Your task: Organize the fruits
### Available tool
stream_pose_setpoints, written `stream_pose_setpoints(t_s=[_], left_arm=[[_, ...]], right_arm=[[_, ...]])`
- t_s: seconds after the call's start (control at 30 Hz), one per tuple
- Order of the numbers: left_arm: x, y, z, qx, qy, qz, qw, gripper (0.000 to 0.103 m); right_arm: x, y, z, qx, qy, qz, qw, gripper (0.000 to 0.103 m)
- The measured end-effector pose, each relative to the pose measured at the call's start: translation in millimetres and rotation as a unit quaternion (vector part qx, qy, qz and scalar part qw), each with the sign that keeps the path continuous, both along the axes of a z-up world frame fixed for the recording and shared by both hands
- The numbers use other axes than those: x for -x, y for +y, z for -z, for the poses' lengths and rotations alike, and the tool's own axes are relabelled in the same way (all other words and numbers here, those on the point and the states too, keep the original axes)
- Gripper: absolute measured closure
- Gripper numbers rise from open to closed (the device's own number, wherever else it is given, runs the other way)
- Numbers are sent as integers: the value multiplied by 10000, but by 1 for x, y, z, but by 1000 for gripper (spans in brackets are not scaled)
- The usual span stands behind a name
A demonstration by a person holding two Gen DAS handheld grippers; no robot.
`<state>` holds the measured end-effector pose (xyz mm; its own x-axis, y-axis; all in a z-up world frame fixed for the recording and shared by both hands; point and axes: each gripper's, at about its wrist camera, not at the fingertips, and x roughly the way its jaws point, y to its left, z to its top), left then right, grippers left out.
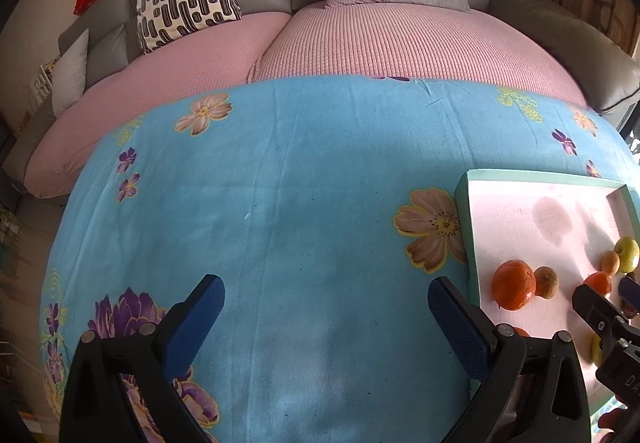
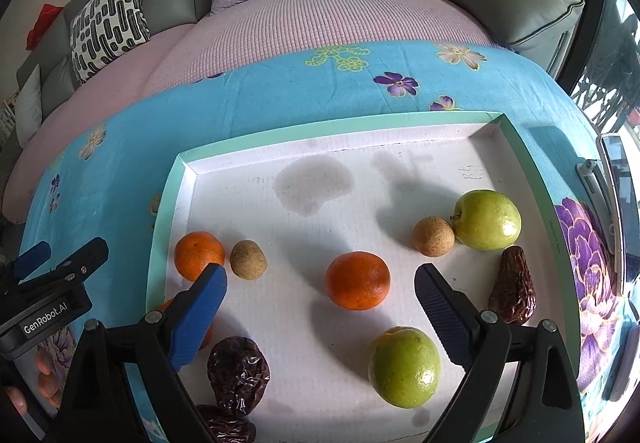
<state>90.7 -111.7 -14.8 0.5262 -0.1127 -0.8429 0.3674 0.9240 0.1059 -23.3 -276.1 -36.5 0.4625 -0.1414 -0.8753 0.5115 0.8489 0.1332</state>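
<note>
Now right tool agape over centre orange, white tray

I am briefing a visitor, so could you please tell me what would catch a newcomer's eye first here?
Probably the shallow tray with a mint-green rim on the blue flowered cloth, scattered with fruit: an orange at its middle and a green apple at the far right. The open right claw hovers over that orange, while the left claw, also open, hangs over bare cloth.
</note>
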Motion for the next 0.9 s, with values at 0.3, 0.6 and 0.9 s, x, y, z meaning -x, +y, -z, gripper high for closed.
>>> stream_pose_setpoints(t_s=[0.3, 0.6, 0.9], left_arm=[[19, 11, -18, -207, -526, -139, 9983, 0], [42, 50, -19, -121, -483, -359, 9981, 0], [80, 83, -14, -42, -591, -195, 9981, 0]], right_arm=[[6, 13, -9, 139, -60, -95, 9998, 8], [20, 39, -21, 205, -277, -234, 9991, 8], [67, 87, -30, 255, -551, -516, 9968, 8]])
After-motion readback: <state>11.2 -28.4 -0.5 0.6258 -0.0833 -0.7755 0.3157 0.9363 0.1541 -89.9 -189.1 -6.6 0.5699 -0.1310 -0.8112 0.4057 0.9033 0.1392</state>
